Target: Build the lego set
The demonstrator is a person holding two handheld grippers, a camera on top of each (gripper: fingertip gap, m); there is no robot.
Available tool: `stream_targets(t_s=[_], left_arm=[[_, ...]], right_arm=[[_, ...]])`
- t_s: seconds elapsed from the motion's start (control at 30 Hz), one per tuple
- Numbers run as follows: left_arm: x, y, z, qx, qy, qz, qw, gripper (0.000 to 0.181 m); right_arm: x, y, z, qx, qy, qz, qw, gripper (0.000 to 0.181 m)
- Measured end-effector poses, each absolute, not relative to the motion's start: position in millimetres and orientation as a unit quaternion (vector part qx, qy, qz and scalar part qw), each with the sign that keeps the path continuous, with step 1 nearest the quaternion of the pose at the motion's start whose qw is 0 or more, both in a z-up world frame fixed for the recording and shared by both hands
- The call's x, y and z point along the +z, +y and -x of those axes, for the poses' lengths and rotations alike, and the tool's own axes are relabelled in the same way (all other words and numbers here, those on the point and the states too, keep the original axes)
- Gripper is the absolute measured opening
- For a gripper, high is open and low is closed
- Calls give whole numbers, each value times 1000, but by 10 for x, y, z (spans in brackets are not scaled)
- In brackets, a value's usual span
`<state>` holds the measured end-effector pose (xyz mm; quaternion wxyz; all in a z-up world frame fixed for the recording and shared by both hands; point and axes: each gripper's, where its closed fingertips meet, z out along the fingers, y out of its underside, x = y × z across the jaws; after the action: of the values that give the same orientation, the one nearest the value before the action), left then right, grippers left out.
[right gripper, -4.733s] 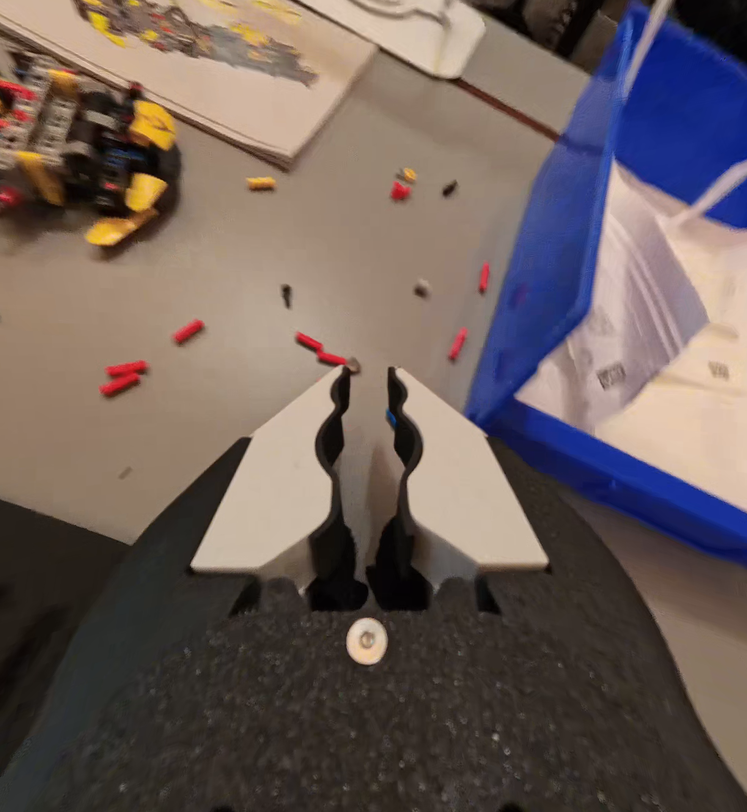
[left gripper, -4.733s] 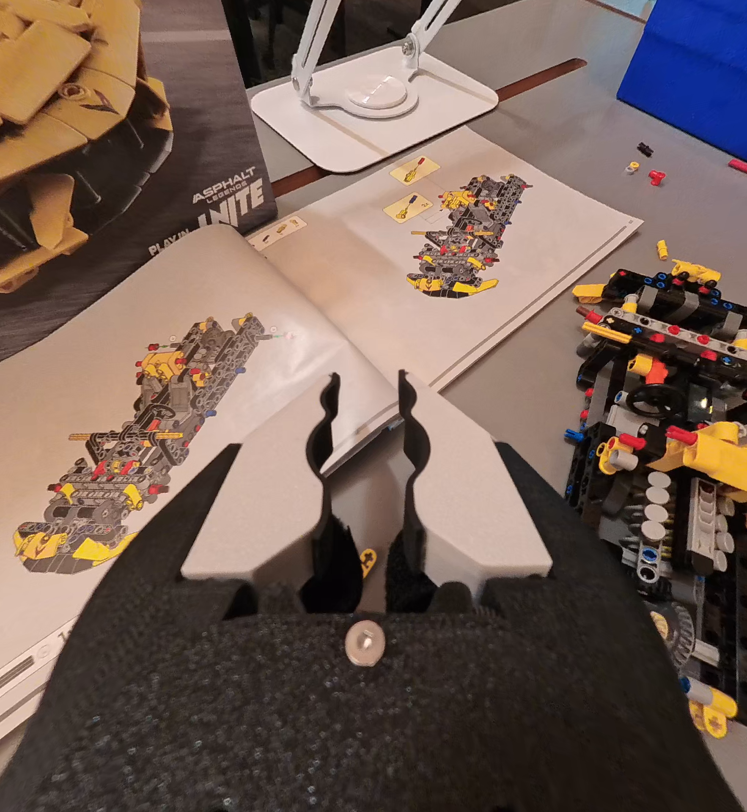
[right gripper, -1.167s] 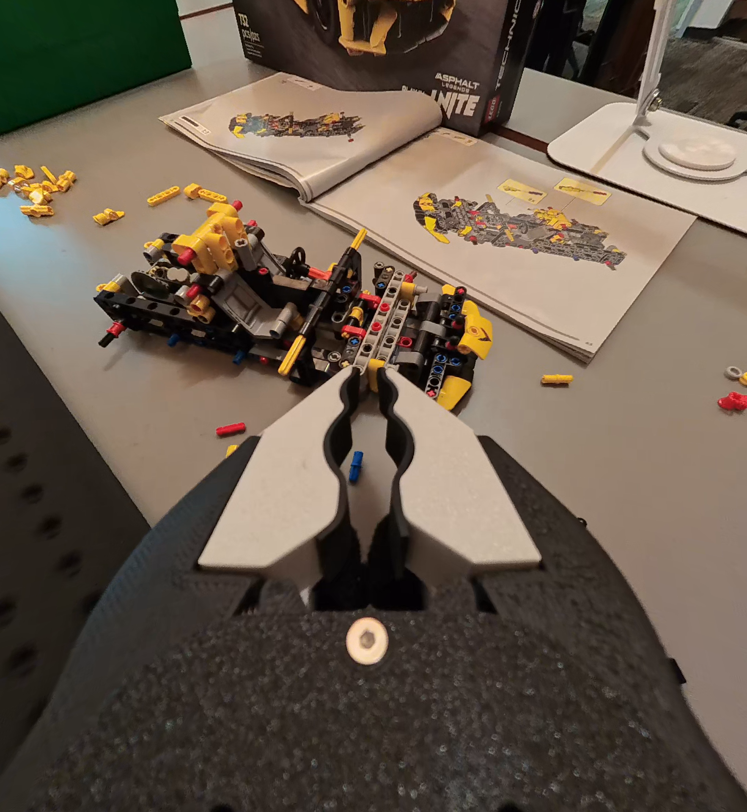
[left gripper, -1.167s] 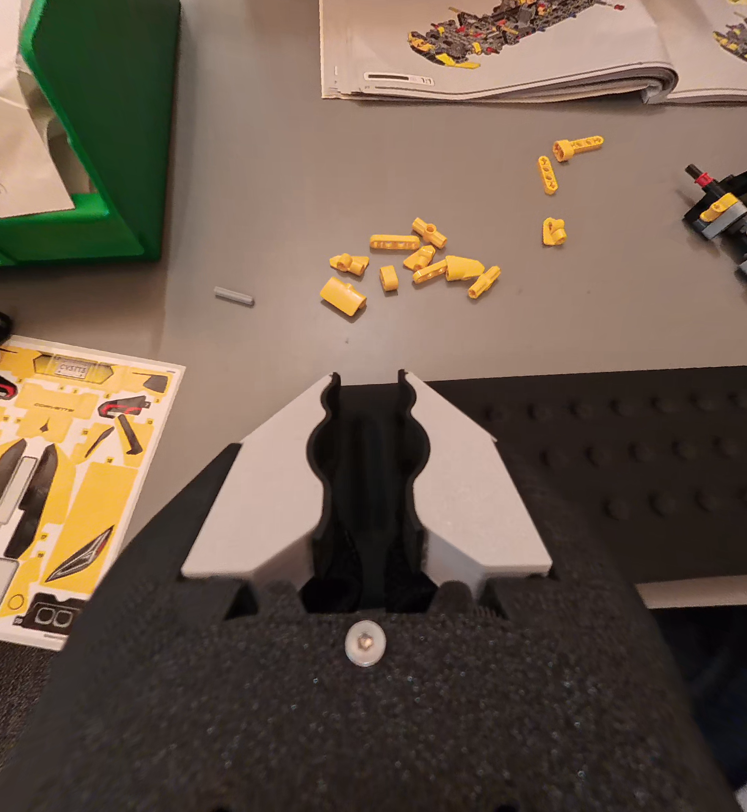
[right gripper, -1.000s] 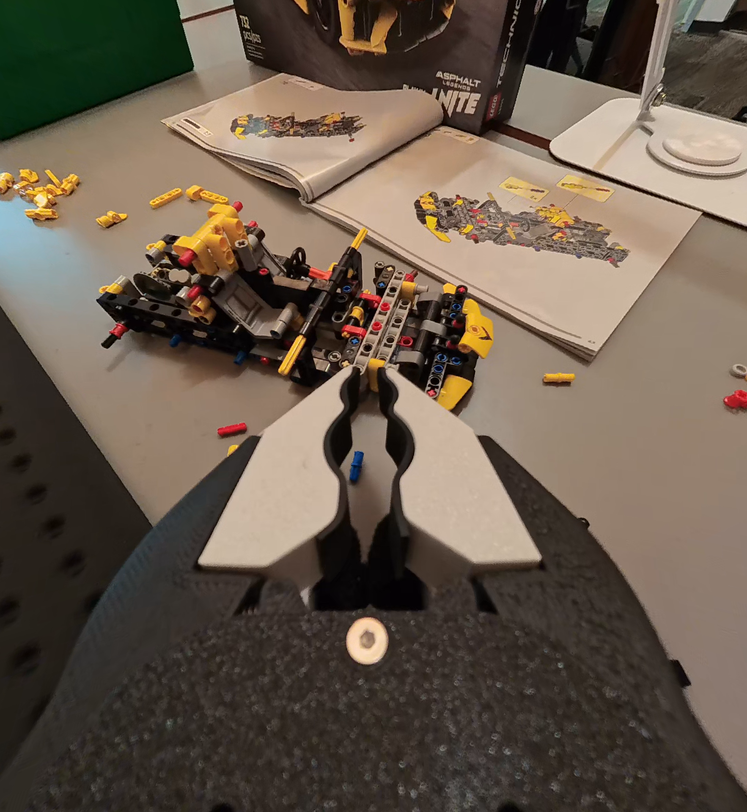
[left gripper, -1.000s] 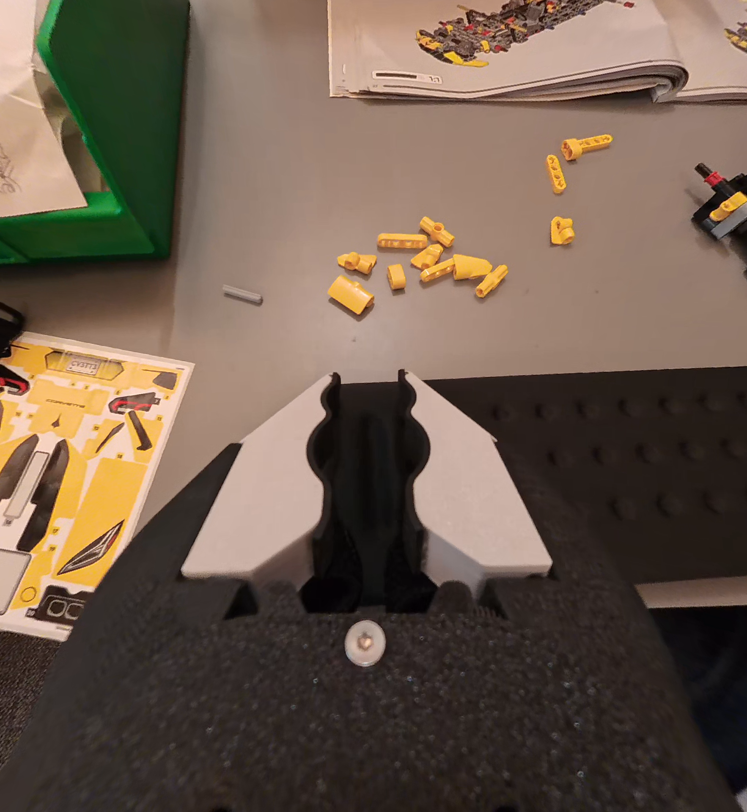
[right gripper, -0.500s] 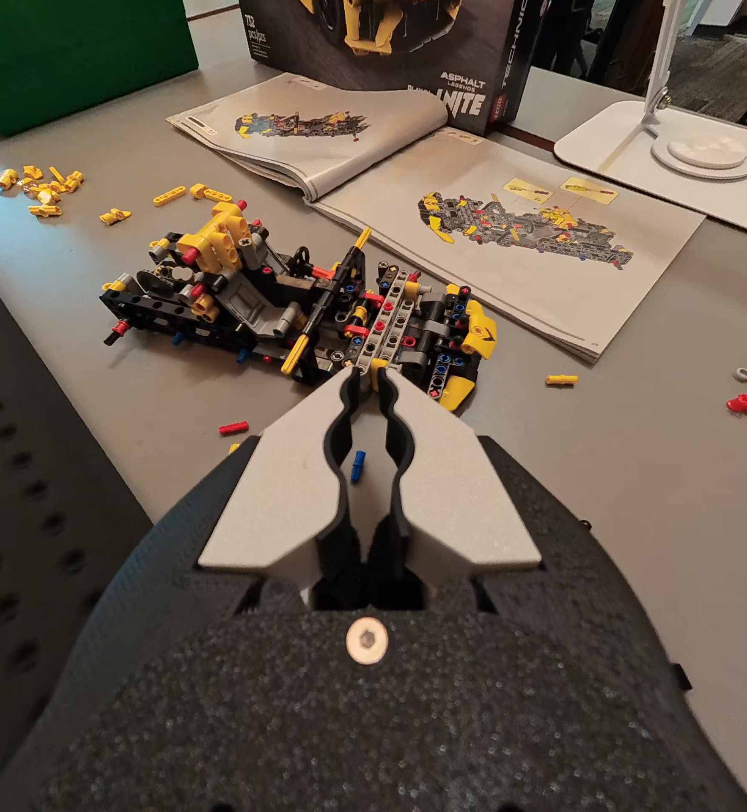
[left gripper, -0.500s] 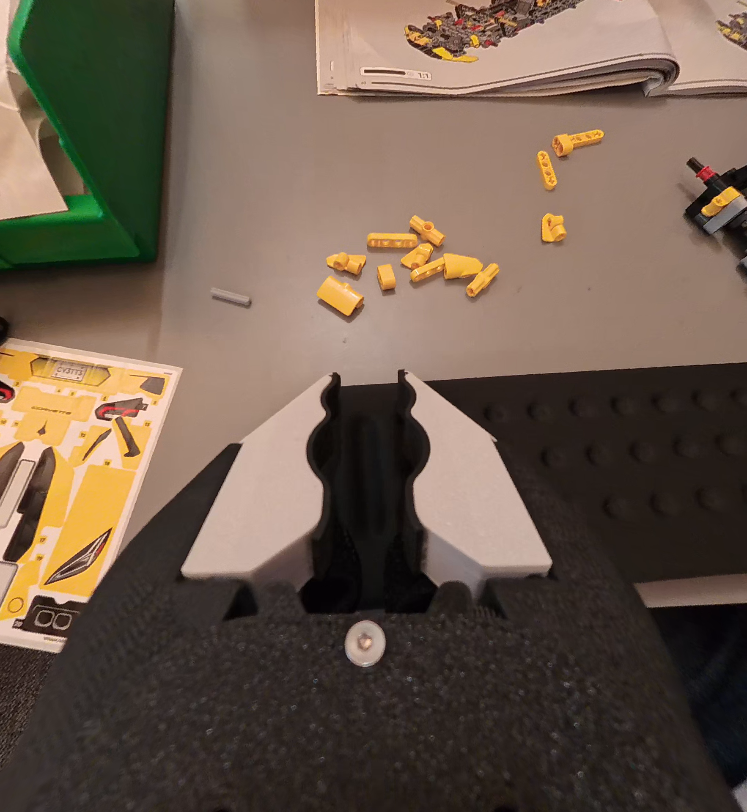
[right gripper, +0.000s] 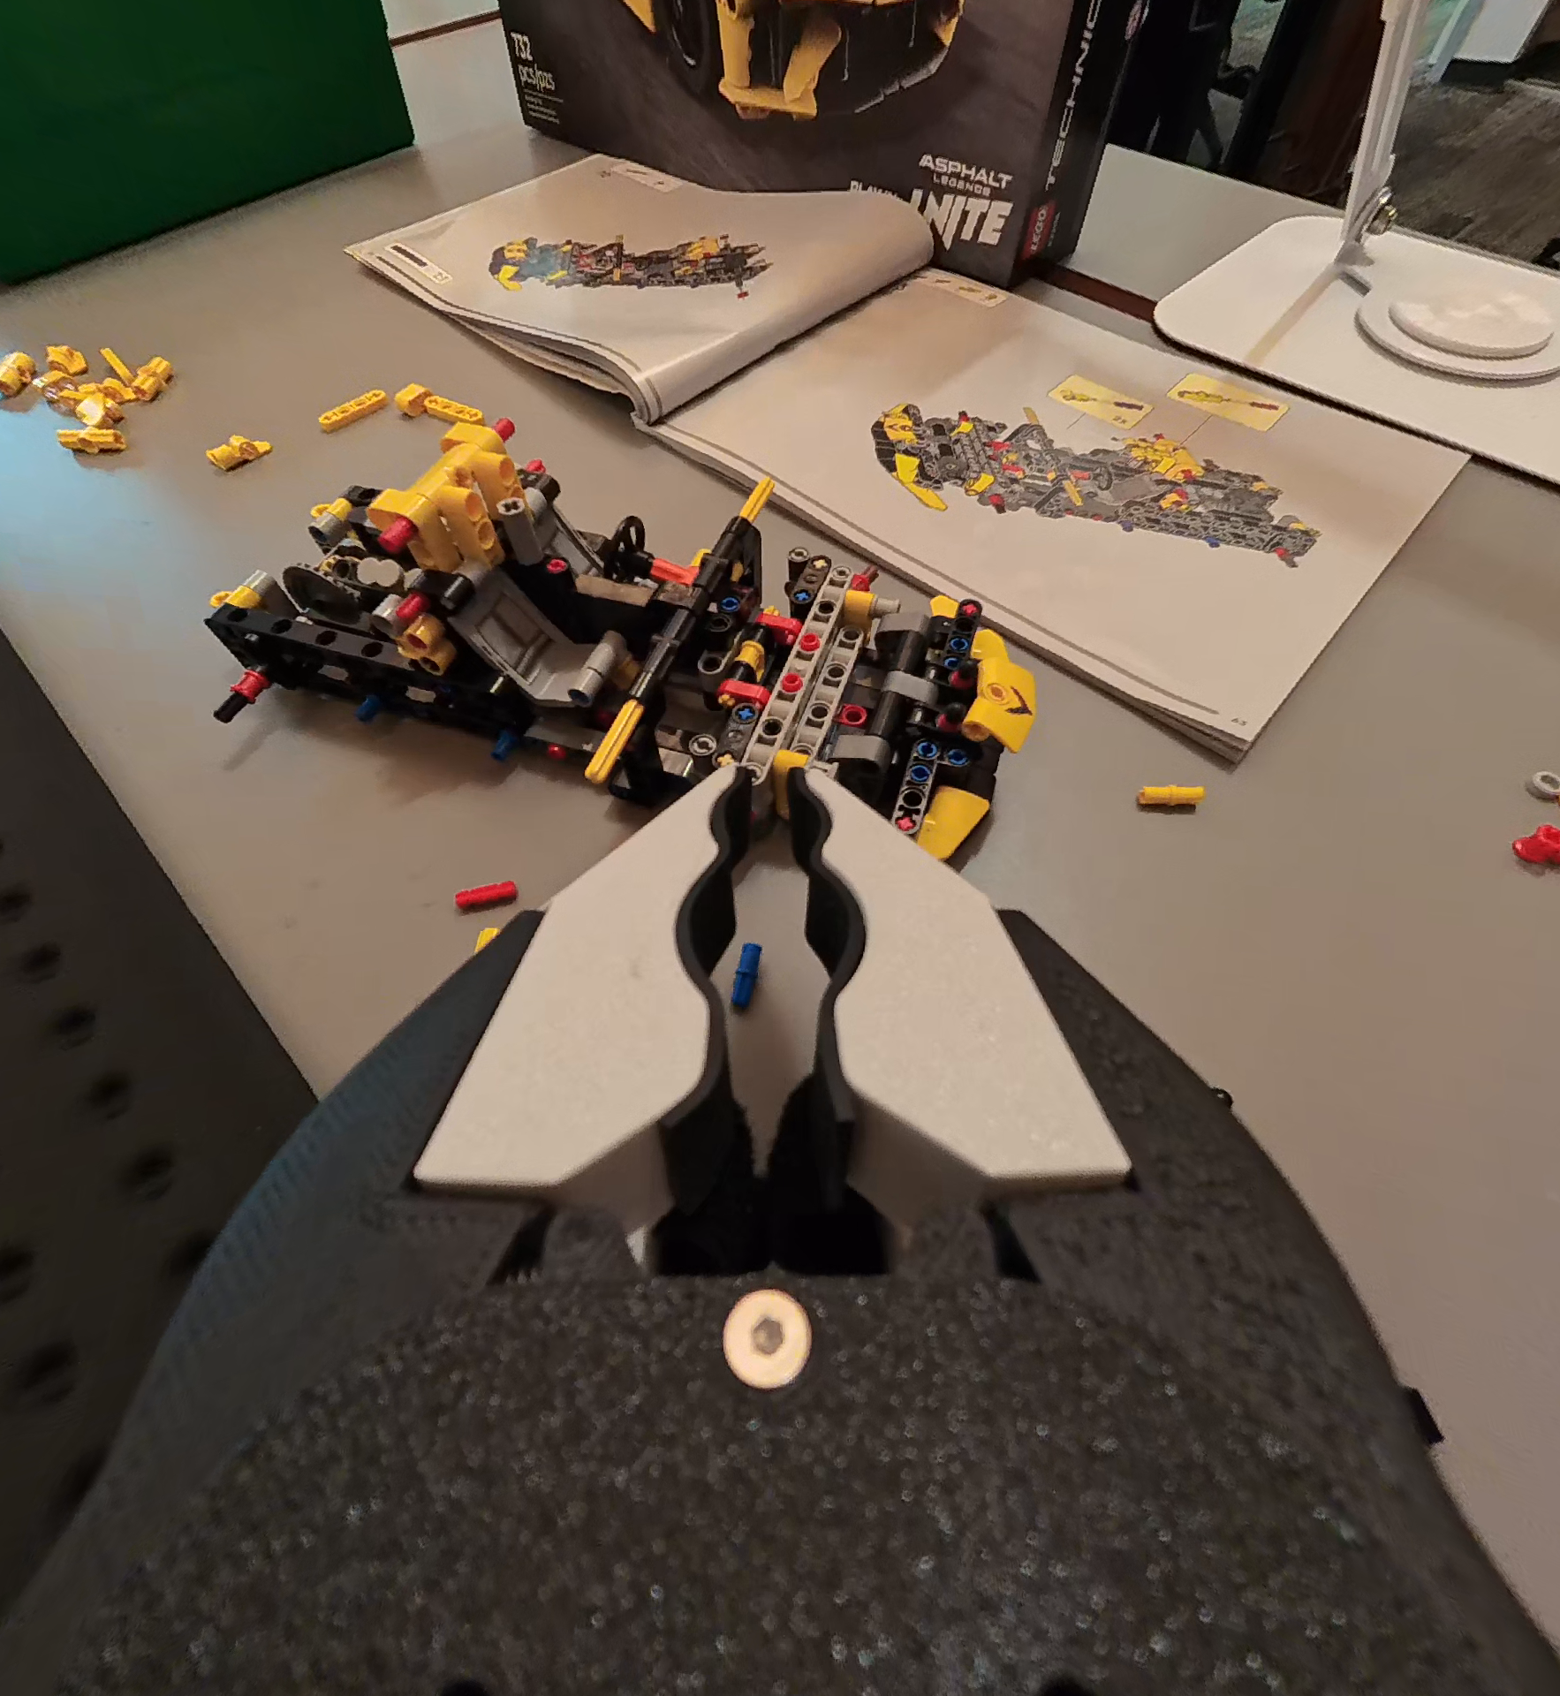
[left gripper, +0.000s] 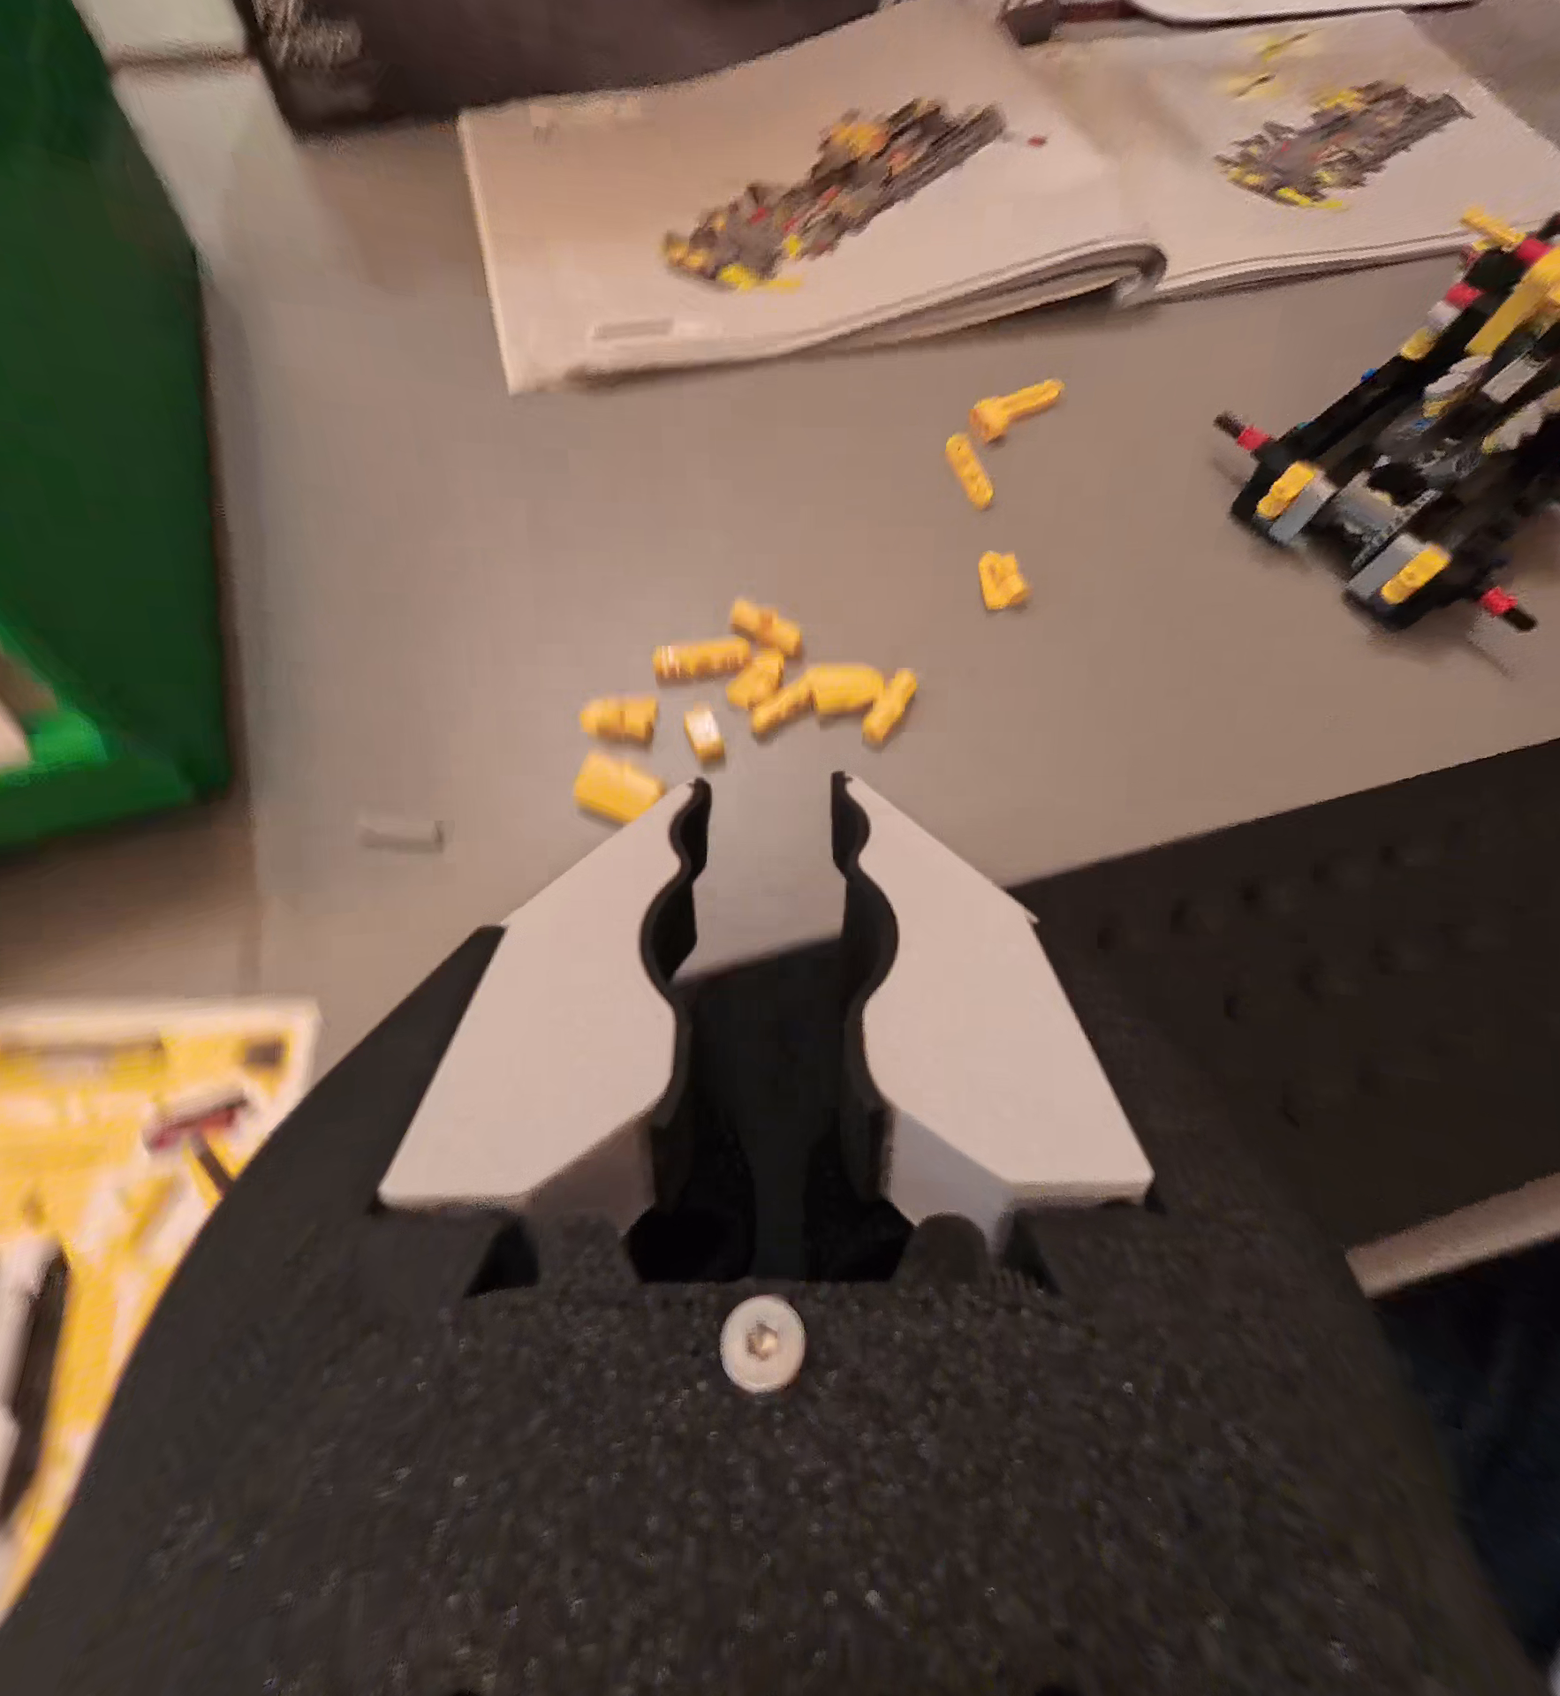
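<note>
The half-built black and yellow car model [right gripper: 620, 642] lies on the grey table; it also shows at the right of the left wrist view [left gripper: 1446, 459]. My right gripper [right gripper: 766, 776] is closed to a narrow gap on the model's near end, at a yellow piece under the grey beam. My left gripper [left gripper: 769, 783] is open and empty, its tips just short of a pile of loose yellow pieces [left gripper: 758, 684]. That pile also shows far left in the right wrist view [right gripper: 79, 390]. The left wrist view is blurred.
The open instruction book [right gripper: 1033, 514] and the set's box [right gripper: 804, 92] lie behind the model. A green bin [left gripper: 70, 459] stands left, a yellow sticker sheet [left gripper: 70, 1193] near left, a black studded mat [left gripper: 1354, 964] along the front edge. A blue pin [right gripper: 745, 975] and a red pin [right gripper: 485, 893] lie loose. The left gripper's tips are roughly 40 cm from the right gripper's. The blue pin [right gripper: 745, 975] lies some 5 cm from my right tips, 40 cm from my left tips.
My left gripper has moved forward and down toward the yellow pile, off the black mat and over the table. My right gripper has stayed at the model's near end.
</note>
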<state>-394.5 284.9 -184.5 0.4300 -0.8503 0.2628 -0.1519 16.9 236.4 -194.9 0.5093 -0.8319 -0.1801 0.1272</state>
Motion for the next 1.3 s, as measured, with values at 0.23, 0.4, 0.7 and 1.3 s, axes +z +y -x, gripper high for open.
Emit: stream_targets(t_s=[0.23, 0.4, 0.7, 1.3], left_arm=[[-2085, 3260, 3510, -151, 435, 819, 342, 28], [-2245, 3382, 3434, -154, 483, 803, 313, 28], [-2395, 3471, 3476, -142, 491, 804, 304, 24], [-2166, 1791, 692, -282, 560, 724, 287, 24]], right_arm=[[-1865, 2330, -172, 122, -185, 817, 532, 7], [-1887, 2332, -159, 124, -188, 820, 526, 7], [-1908, 2338, -150, 138, -185, 823, 519, 7], [-1818, 2347, -239, 146, -157, 813, 542, 7]])
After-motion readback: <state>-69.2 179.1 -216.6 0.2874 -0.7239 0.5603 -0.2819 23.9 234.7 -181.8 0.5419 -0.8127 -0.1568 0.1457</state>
